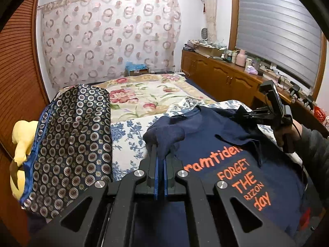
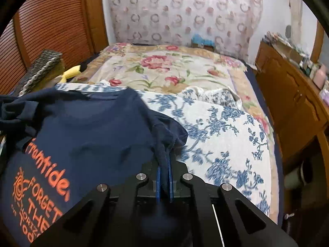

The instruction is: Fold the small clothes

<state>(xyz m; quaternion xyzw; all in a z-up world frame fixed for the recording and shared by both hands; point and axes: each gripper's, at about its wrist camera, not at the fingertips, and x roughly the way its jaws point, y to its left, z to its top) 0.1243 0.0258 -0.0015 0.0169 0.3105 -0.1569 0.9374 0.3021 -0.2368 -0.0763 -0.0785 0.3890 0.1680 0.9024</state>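
Pinched in both claws, left gripper [image 1: 160, 160] and right gripper [image 2: 163, 164], the navy T-shirt's [image 2: 92, 127] sleeves seem ready for folding inward together.

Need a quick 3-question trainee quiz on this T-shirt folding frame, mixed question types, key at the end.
1. True or false: the navy cotton T-shirt with orange lettering lies on the blue-and-white floral bedspread.
2. What does the left gripper hold between its fingers?
A. a yellow plush toy
B. a fold of the navy T-shirt
C. nothing
3. Fill in: the right gripper is ____ on the T-shirt's fabric.

Key
1. True.
2. B: navy fabric is bunched between the blue pads.
3. Shut: both grippers pinch the shirt, one at each side.
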